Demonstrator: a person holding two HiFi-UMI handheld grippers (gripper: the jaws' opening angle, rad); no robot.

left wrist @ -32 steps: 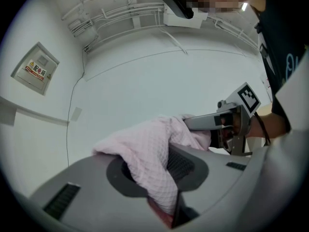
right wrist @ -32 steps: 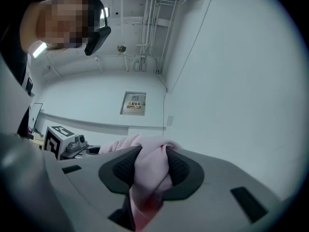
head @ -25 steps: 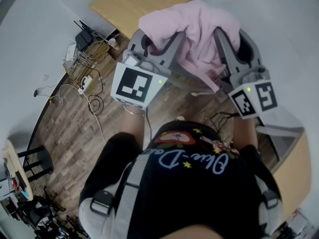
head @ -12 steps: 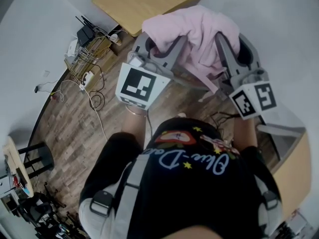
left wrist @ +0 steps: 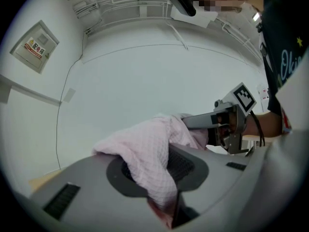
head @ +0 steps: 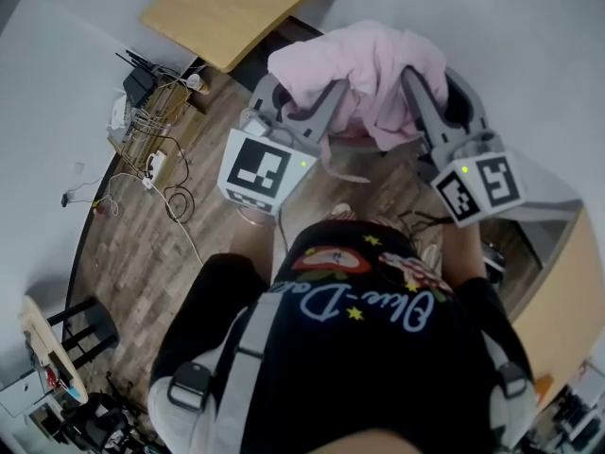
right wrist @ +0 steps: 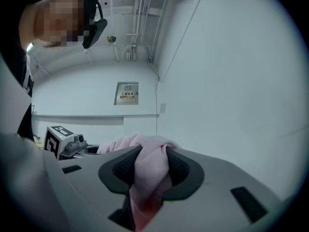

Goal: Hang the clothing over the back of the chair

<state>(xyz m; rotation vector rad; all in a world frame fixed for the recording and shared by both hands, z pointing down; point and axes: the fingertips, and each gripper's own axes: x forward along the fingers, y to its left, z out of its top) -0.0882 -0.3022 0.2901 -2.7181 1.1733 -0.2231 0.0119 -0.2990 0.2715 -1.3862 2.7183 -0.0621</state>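
Two grippers hold one pink garment (head: 364, 64), which is bunched in the air to the right of the light wooden tabletop (head: 236, 3) in the head view. Your left gripper (head: 307, 97) has its jaws partly closed, pads pressing a fold of the waffle-textured cloth. Your right gripper (head: 437, 88), farther right of that tabletop, pinches another fold likewise.

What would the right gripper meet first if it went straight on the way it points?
Past the pink garment that the right gripper holds, the right gripper view shows only bare white wall ahead, so probably the wall, though depth is unclear.
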